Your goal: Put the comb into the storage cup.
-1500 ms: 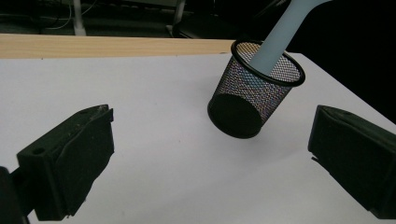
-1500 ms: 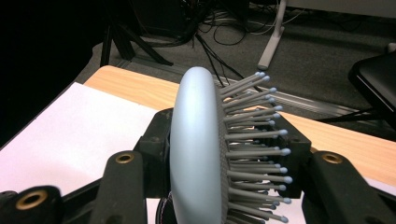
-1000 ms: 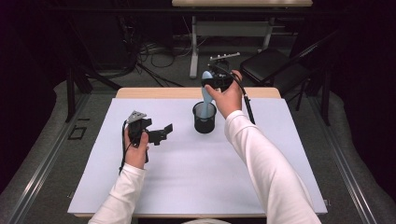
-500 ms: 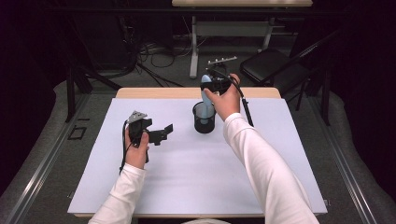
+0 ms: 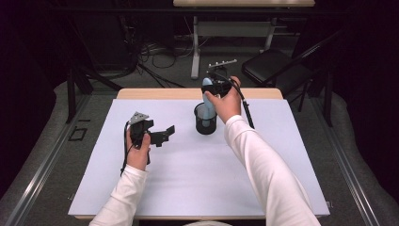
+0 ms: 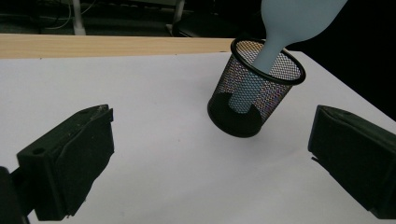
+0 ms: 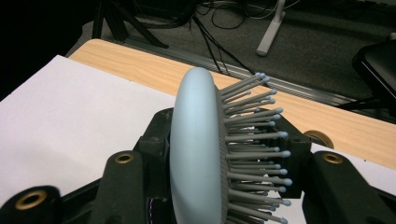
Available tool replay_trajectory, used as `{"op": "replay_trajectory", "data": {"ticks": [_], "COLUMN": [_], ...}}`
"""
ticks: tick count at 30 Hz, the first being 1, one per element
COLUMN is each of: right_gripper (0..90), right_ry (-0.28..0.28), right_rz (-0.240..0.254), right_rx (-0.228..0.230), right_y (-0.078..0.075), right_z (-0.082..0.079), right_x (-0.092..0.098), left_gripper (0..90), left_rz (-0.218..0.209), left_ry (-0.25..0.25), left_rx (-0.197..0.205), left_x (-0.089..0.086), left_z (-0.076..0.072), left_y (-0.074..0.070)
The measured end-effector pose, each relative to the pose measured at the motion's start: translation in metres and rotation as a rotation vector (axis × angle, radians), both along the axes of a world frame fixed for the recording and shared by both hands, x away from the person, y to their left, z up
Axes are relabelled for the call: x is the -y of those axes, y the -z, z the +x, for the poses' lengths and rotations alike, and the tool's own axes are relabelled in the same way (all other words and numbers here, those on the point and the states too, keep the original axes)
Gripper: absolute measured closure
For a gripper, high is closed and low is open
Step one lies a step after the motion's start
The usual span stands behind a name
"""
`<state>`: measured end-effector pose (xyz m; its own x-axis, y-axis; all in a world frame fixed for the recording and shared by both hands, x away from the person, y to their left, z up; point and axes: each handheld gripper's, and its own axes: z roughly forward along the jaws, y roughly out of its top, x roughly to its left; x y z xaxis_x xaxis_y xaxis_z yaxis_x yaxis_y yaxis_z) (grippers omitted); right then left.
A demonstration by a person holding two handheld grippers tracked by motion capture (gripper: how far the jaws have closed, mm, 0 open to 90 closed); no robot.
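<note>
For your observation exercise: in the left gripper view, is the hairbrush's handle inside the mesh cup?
Yes, the light blue hairbrush has its handle down inside the black mesh cup, reaching towards its base.

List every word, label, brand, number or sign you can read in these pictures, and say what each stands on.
None can be read: the pale blue hairbrush, the black mesh cup, the white table cover and both tongs carry no legible text.

Your left hand-held gripper (image 5: 162, 135) hovers low over the surface's left half, jaws wide apart, forearm in from the near edge. Your right hand-held gripper (image 5: 210, 89) is raised near the far edge, jaws clamped, arm outstretched.
</note>
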<state>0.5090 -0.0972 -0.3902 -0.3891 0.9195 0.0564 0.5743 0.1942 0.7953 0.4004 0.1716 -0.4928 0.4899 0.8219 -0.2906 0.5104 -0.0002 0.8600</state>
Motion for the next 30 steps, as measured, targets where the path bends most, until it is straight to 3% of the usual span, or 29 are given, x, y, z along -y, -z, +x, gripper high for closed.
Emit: {"op": "replay_trajectory", "data": {"ticks": [30], "right_gripper": [46.6], "right_ry": [-0.032], "right_rz": [-0.024], "right_rx": [0.012], "right_y": [0.0080], "right_z": [-0.0034], "right_x": [-0.0075], "left_gripper": [0.6], "left_rz": [0.008], "left_ry": [0.003], "left_rx": [-0.001], "left_x": [0.0011], "left_z": [0.0004], "left_y": [0.0009]}}
